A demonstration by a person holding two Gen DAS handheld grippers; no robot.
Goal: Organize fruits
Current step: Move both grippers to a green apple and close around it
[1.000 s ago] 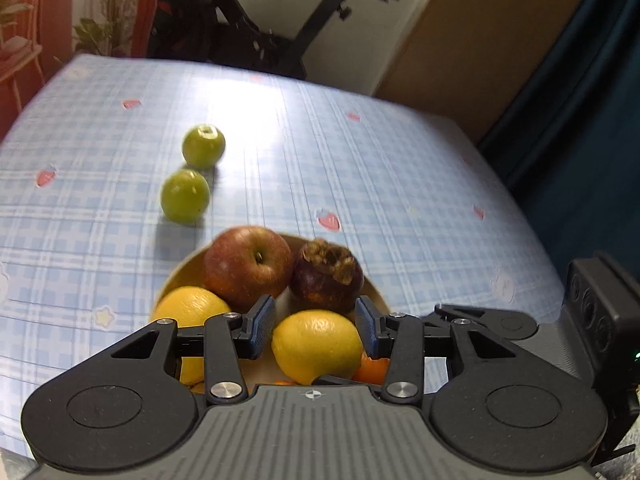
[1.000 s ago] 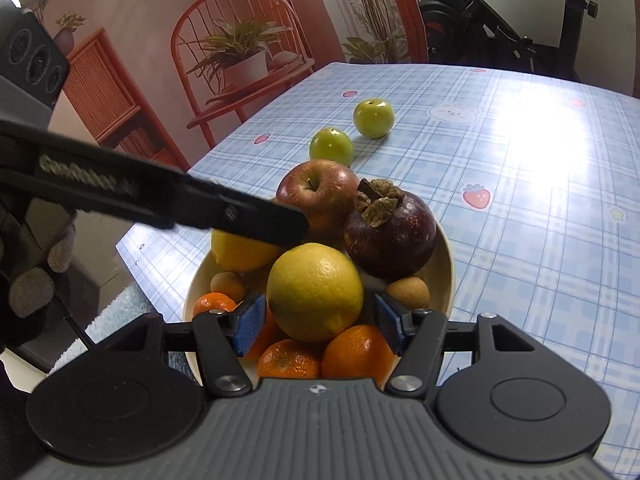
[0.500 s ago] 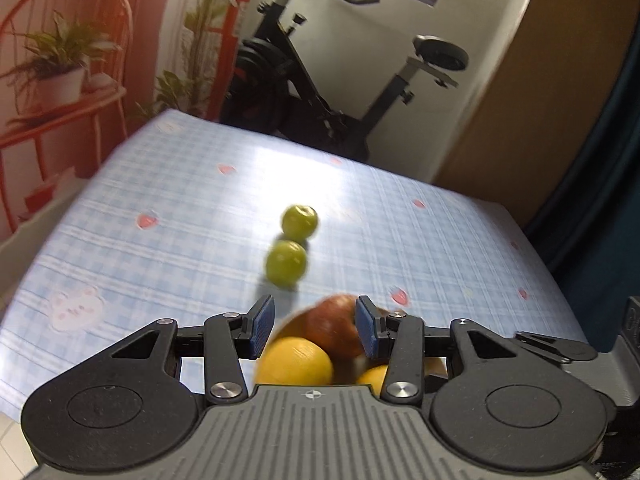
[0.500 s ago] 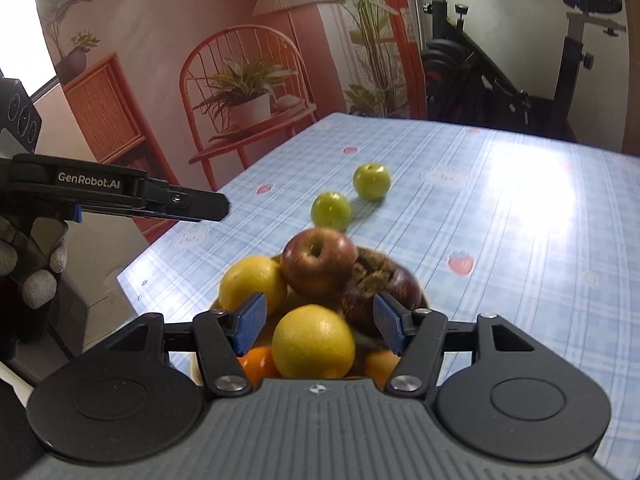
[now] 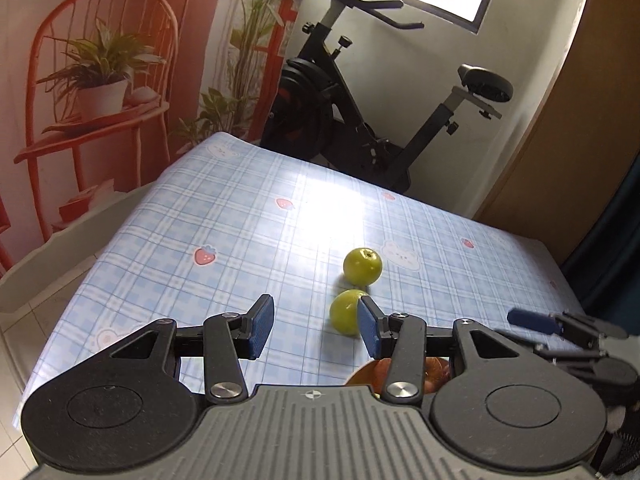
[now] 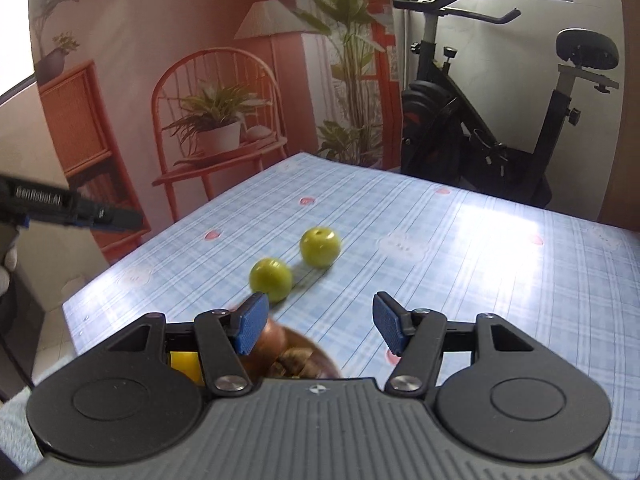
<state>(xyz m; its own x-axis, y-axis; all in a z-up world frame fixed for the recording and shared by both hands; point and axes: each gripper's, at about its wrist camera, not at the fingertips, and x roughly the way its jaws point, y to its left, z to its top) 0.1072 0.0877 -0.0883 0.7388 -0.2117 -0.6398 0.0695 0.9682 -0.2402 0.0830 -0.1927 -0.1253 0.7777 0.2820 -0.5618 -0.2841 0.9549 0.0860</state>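
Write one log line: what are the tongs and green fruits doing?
left tongs: open, empty | right tongs: open, empty | two green fruits: loose on table, outside bowl

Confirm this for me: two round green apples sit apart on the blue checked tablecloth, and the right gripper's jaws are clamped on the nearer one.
Not quite. The right gripper holds nothing: in the right wrist view its jaws stand open over bare cloth, with the nearer round green apple beyond them. The two apples, nearer and farther round green apple, do sit apart on the blue checked tablecloth.
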